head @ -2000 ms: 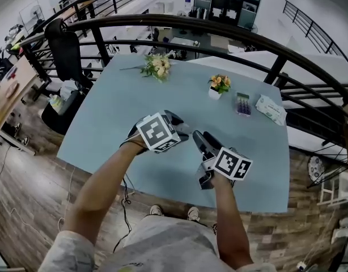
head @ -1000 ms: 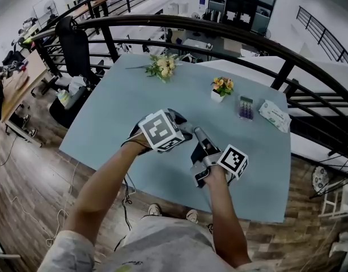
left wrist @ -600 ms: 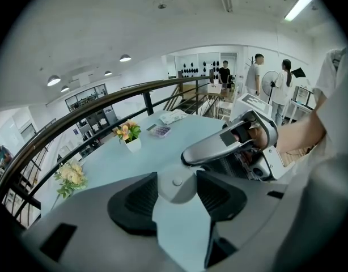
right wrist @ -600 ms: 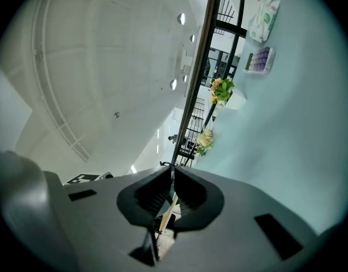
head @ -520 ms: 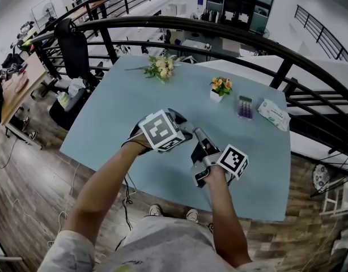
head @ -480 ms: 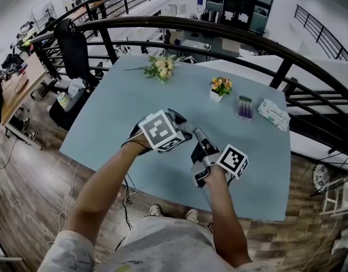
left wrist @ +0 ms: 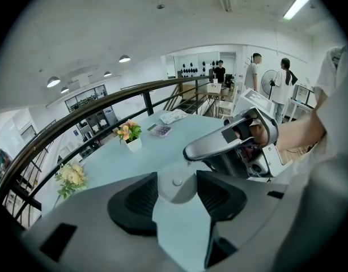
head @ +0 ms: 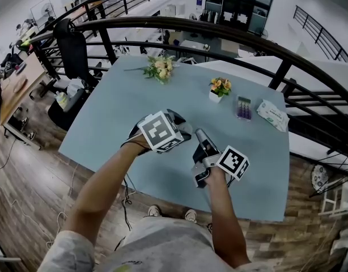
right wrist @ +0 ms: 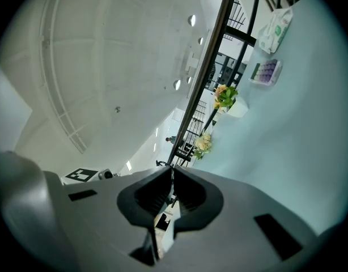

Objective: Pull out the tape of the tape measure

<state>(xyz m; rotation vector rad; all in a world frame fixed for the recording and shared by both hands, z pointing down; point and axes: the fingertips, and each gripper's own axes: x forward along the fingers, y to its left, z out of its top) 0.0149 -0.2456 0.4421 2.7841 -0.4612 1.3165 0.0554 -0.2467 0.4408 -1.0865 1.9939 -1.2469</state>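
Observation:
My left gripper (head: 182, 130) hovers over the blue-grey table (head: 111, 112), its marker cube facing up. In the left gripper view its pads (left wrist: 141, 196) press on both sides of a round grey tape measure (left wrist: 174, 183) with a small centre button. My right gripper (head: 198, 135) points up-left at it, tips almost touching the left gripper's. The right gripper view shows that gripper (right wrist: 172, 177) closed to a thin slit, with a narrow white strip with black marks, apparently the tape's end (right wrist: 162, 222), pinched in it. The head view hides the tape measure behind the grippers.
On the far half of the table lie a flower bunch (head: 158, 67), a small pot of flowers (head: 219, 86), a purple-topped box (head: 242, 106) and a tissue pack (head: 272, 114). A dark railing (head: 219, 33) curves behind the table. People stand far off (left wrist: 253, 75).
Two seconds ago the right gripper was lower and farther right; it has since moved up-left to the left gripper's tips. Over the last second both hands have barely shifted.

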